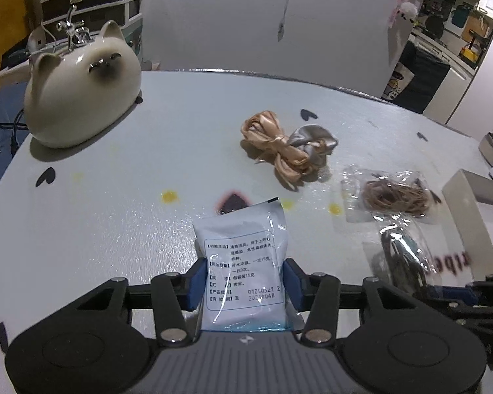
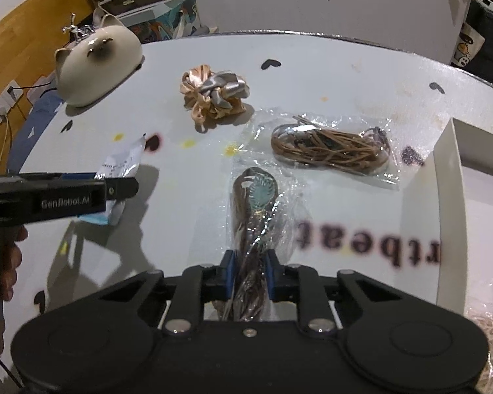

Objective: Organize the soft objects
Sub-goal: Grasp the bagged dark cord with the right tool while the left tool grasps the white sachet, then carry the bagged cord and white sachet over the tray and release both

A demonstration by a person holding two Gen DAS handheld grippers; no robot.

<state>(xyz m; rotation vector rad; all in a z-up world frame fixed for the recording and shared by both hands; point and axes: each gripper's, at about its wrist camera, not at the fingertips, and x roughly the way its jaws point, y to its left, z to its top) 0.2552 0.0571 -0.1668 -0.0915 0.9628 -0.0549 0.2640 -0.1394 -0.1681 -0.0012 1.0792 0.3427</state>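
Two handheld grippers, each pinching a soft packet over a white table (image 1: 98, 197).
L gripper (image 1: 243, 279) clamps a white printed sachet (image 1: 243, 262); R gripper (image 2: 249, 274) clamps a clear bag w/ dark cord (image 2: 253, 203). Satin scrunchies (image 2: 210, 93) lie mid-table, bagged tan cord (image 2: 332, 151) near a white box (image 2: 450, 170) at right; ceramic cat (image 1: 82, 88) far left.

Wide bare table (image 1: 115, 229) opens ahead-left of the left gripper (image 1: 243, 282), the cat figurine (image 1: 82, 88) well off. Ahead-right, the ribbon bundle (image 1: 286, 147) and bagged cord (image 2: 328, 147) block; the white box (image 2: 450, 180) walls the right gripper's (image 2: 249, 275) right.
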